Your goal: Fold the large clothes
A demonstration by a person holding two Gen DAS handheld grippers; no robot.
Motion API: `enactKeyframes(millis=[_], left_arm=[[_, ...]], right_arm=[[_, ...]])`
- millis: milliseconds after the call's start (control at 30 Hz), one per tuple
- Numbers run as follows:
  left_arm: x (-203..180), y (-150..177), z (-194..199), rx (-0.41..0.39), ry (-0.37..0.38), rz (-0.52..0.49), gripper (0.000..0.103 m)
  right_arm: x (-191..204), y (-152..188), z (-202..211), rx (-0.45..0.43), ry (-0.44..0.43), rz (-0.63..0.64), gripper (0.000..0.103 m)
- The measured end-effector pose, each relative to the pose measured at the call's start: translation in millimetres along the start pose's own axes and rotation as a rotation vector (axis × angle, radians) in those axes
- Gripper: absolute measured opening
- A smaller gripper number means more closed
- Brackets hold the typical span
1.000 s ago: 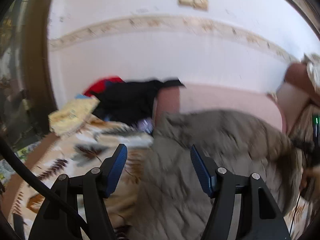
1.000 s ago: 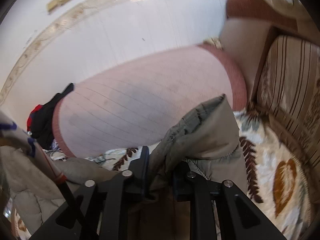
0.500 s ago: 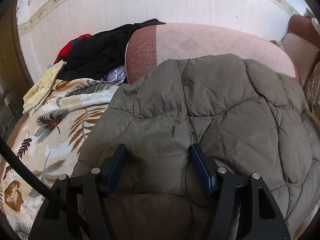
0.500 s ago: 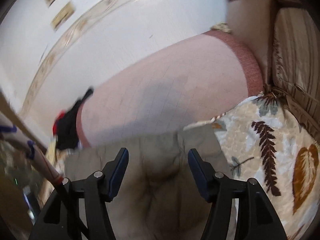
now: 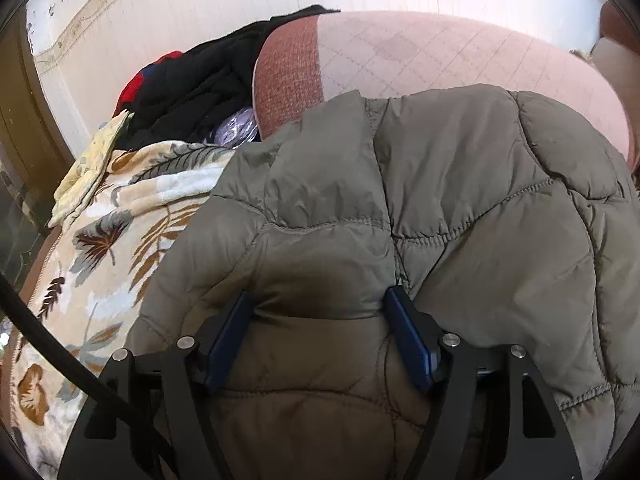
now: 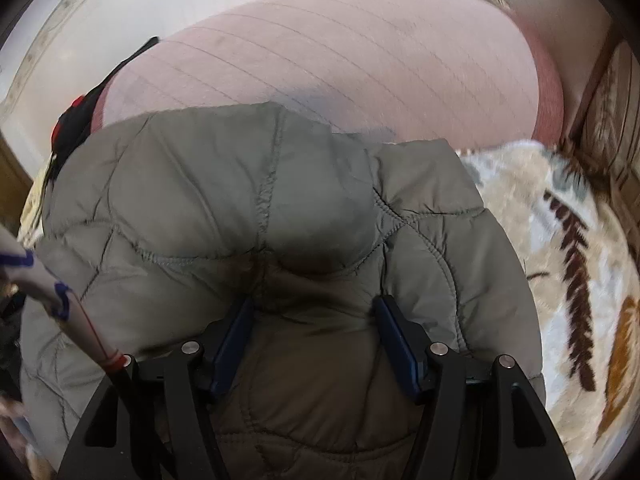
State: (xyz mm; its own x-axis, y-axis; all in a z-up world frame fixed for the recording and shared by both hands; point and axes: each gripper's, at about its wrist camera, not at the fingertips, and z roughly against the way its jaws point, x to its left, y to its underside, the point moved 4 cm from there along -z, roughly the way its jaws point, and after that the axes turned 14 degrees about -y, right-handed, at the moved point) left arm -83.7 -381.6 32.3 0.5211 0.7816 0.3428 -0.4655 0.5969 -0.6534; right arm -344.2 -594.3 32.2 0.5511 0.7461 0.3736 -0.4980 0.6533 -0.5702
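An olive-grey quilted jacket (image 5: 460, 208) lies spread on a leaf-print blanket (image 5: 116, 240) over a sofa. My left gripper (image 5: 318, 312) is open, its fingers pressed down into the jacket with a bulge of fabric between them. The jacket also fills the right wrist view (image 6: 224, 208). My right gripper (image 6: 312, 312) is open too, fingers sunk into the padding with a fold of fabric between the blue pads.
A pink sofa back cushion (image 5: 440, 56) stands behind the jacket. A pile of black and red clothes (image 5: 192, 84) and a yellow cloth (image 5: 92, 164) lie at the far left. A striped sofa arm (image 6: 608, 104) is on the right.
My right gripper let go of the jacket edge and opened. Both grippers came down onto the spread jacket and now press into it.
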Motion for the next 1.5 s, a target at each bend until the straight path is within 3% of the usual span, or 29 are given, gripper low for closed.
enactKeyframes(millis=[67,200,333,400,467,533,733,933,1500], left_arm=[[13,10,17,0.004,-0.006,0.019,0.07],[52,47,69,-0.046,0.057,0.093,0.07],[81,103,112,-0.056,0.066,0.132,0.069],[89,127,126,-0.052,0.035,0.152,0.069],[93,141,132,-0.037,0.035,0.167,0.069],[96,144,136,-0.04,0.022,0.18,0.069],[101,137,130,-0.099,-0.029,0.22,0.069],[91,136,86,0.005,-0.002,0.222,0.074],[78,138,76,-0.02,-0.045,0.207,0.074]], right_arm=[[4,4,16,-0.022,0.001,-0.018,0.066],[25,36,77,-0.141,-0.052,-0.02,0.065],[42,94,123,-0.201,-0.064,-0.023,0.065],[48,120,133,-0.223,-0.091,-0.05,0.065],[54,140,138,-0.24,-0.08,-0.072,0.059],[61,148,140,-0.25,-0.079,-0.073,0.046],[64,140,136,-0.283,-0.028,-0.02,0.046],[41,142,93,-0.218,-0.009,-0.05,0.046],[39,146,71,-0.199,0.022,0.004,0.048]])
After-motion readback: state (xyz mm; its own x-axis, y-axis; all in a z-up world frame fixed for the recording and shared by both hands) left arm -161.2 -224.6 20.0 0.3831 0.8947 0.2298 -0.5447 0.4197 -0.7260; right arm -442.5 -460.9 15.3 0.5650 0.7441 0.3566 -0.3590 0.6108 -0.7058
